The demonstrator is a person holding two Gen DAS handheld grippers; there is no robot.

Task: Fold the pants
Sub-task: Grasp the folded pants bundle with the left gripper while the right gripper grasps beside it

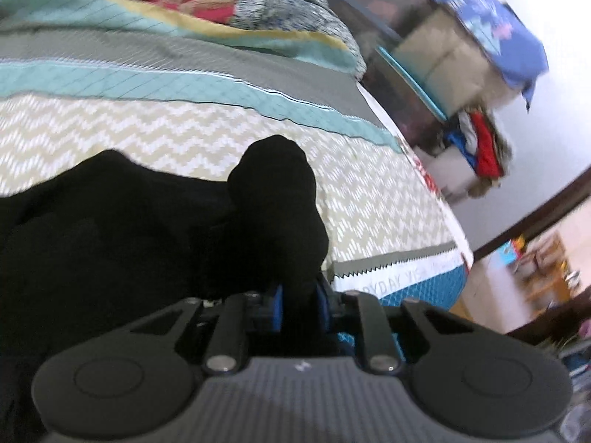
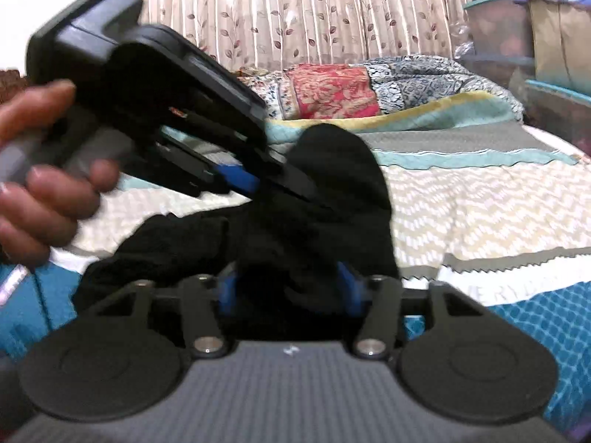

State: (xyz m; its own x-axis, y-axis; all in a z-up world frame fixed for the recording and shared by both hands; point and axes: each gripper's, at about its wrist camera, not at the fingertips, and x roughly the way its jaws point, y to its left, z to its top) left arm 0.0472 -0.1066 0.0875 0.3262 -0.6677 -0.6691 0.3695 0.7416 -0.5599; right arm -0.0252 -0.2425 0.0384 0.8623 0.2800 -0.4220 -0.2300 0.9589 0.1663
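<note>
Left wrist view: the left gripper has its blue-padded fingers clenched on a bunched fold of the black fabric pants, which lie on the zigzag-patterned bed quilt, likely to carry that edge over.

Right wrist view: the right gripper stands released around the cloth, fingers apart, probably handing over to the left gripper pinching the pants above the quilt.

Matt black cloth pants; quilted cloth bedspread.

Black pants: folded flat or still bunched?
Bunched. The black pants rise in a hump, pinched in the left claw, not flat on the bedspread.
</note>
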